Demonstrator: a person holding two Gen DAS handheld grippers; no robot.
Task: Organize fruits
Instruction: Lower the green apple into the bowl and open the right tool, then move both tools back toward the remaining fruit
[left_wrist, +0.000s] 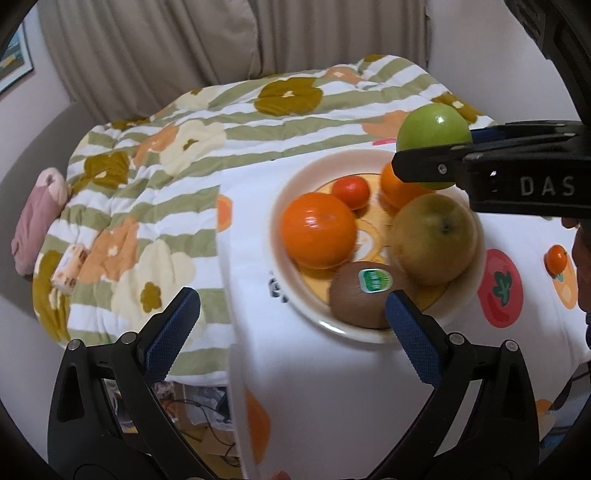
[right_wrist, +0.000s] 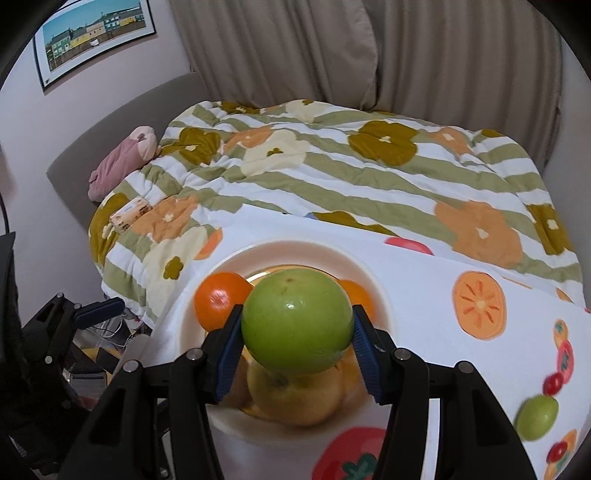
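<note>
The plate on the cloth-covered counter is already filled with fruit. Directly above its far side the green apple is held by the right gripper, fingers clamped. The left gripper is spread wide and empty, beside the kiwi.

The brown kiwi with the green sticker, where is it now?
In the left wrist view, the brown kiwi lies at the near rim of the cream plate, beside the big orange.
</note>
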